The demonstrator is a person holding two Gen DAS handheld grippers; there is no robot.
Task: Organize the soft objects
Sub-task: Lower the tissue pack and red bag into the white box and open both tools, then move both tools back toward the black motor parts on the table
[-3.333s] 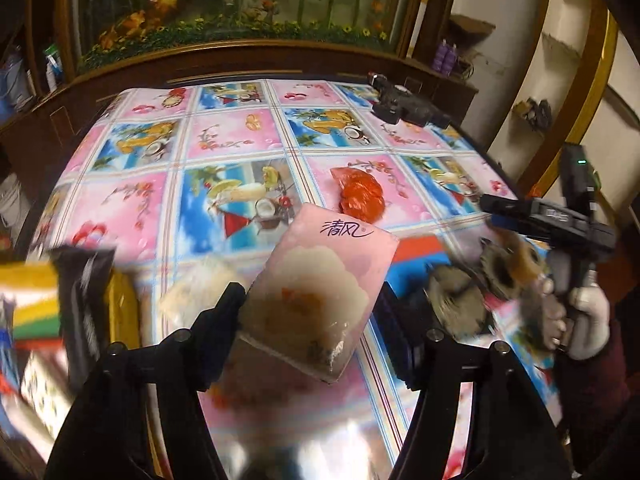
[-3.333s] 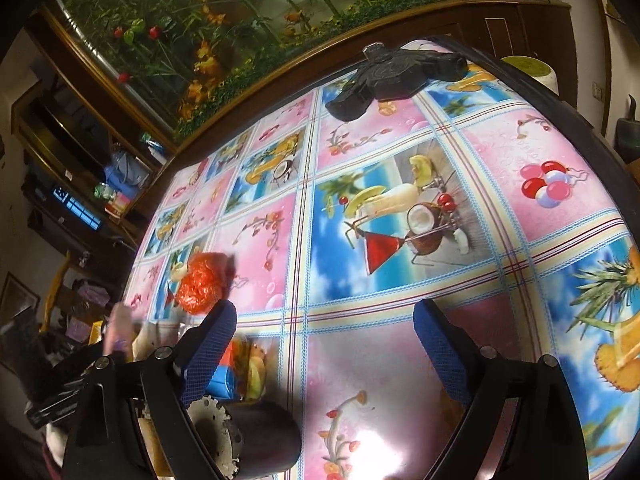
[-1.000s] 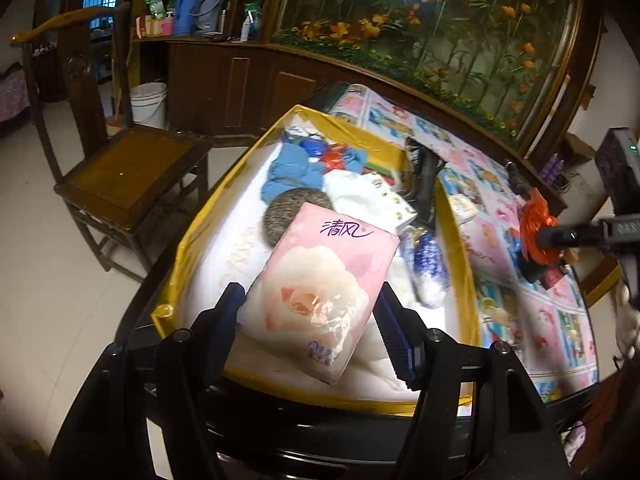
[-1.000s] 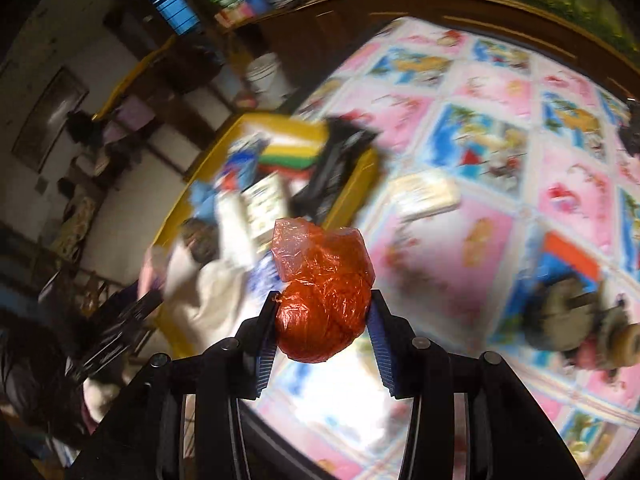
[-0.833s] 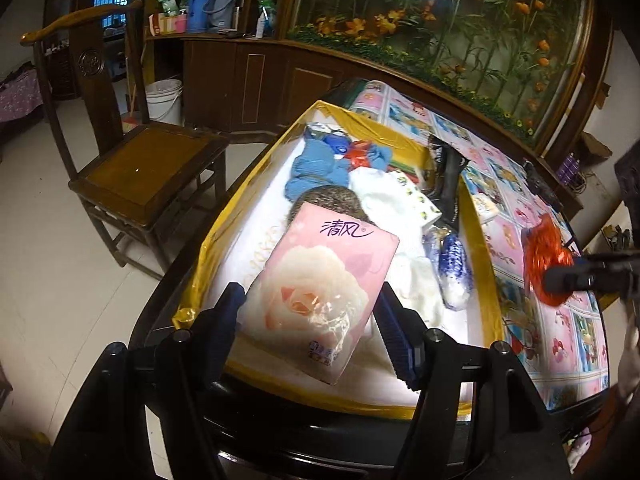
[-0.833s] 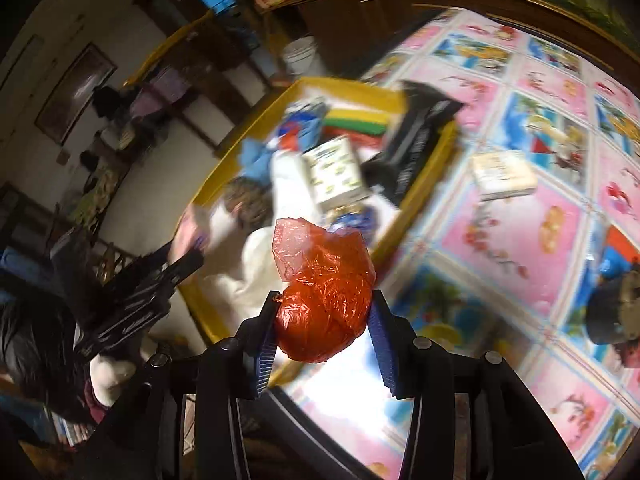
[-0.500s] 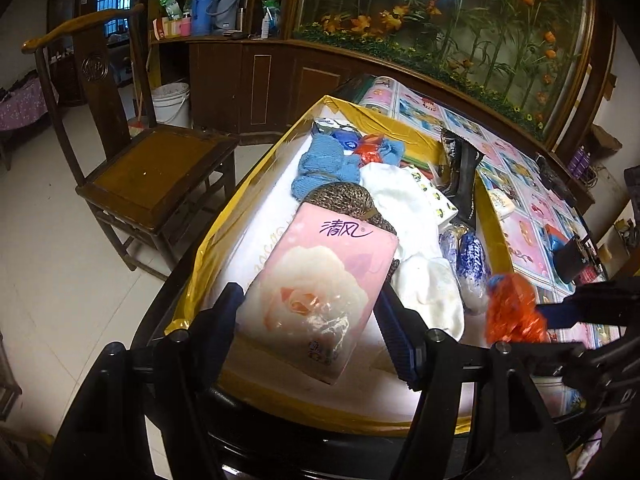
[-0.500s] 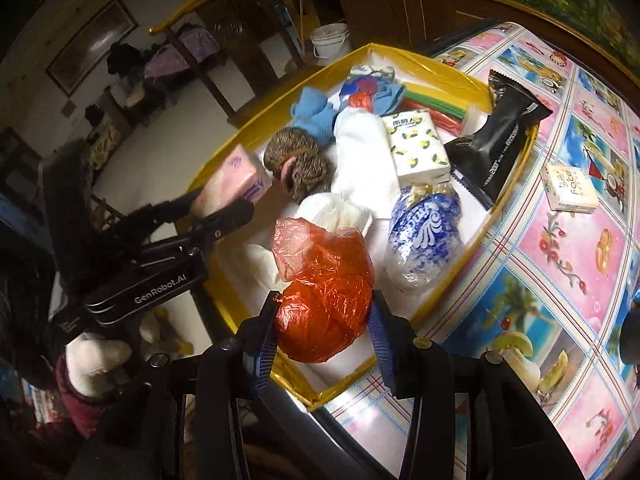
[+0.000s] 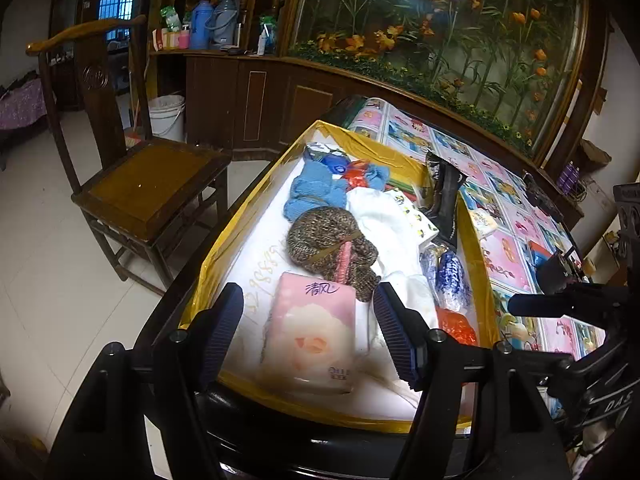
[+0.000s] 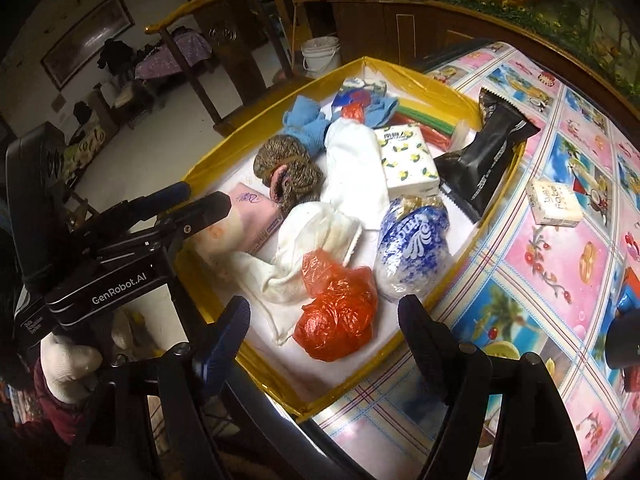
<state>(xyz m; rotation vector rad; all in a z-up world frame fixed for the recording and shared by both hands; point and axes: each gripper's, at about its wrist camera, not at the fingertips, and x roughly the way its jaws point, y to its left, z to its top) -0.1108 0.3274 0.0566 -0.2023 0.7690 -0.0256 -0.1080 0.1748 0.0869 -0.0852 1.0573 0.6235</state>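
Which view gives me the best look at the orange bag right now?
The right wrist view: the orange bag lies whole in the yellow tray, between the opening jaws of the right hand-held gripper, beside the blue-and-white pack. The left wrist view shows only part of it, behind a finger.

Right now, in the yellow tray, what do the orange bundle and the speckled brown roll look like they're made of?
Orange bundle: thin plastic bag, judging by its glossy, translucent crinkles. Speckled brown roll: likely knitted yarn, matte and nubbly, with a band around it.
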